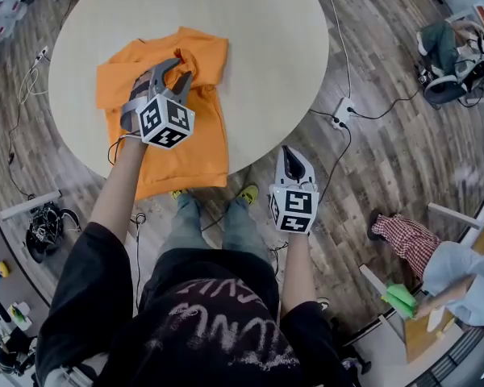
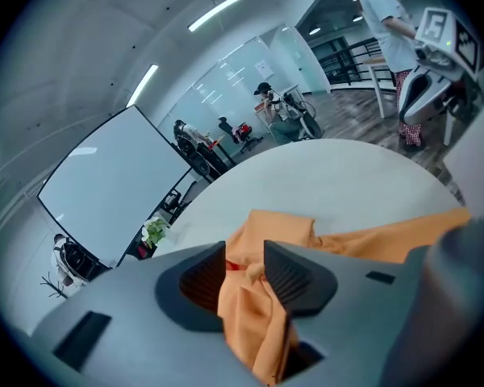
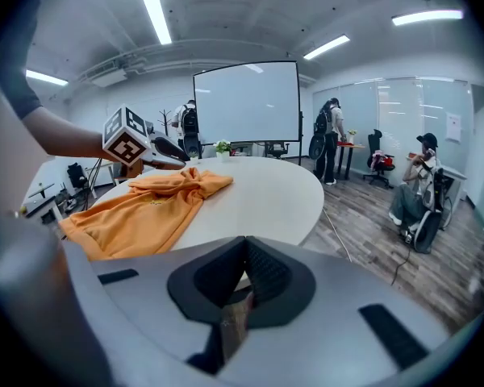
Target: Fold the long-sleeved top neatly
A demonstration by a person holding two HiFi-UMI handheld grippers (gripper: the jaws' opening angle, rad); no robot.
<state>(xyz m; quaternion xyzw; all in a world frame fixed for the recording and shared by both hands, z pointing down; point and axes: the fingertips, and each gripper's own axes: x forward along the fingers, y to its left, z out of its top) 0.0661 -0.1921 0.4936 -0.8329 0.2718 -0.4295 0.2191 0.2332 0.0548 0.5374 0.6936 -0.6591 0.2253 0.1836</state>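
Loosely, the left tongs (image 1: 180, 71) stood apart around a bunched fold of the orange top (image 1: 185, 151) on the round bench (image 1: 258, 39); the right tongs (image 1: 289, 153) hung shut off its edge. Snagged cloth could drag the fold askew.

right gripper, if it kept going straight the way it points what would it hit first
Probably the bare round table, near its edge, clear of the orange long-sleeved top; depth is unclear, so it might pass under the rim.

Top: I see the orange top (image 1: 185, 147) spread on the round worktop (image 1: 258, 39), its hem overhanging the near edge.
Left gripper (image 1: 180, 69): over the top, jaws apart.
Right gripper (image 1: 289, 151): near right, off the worktop.
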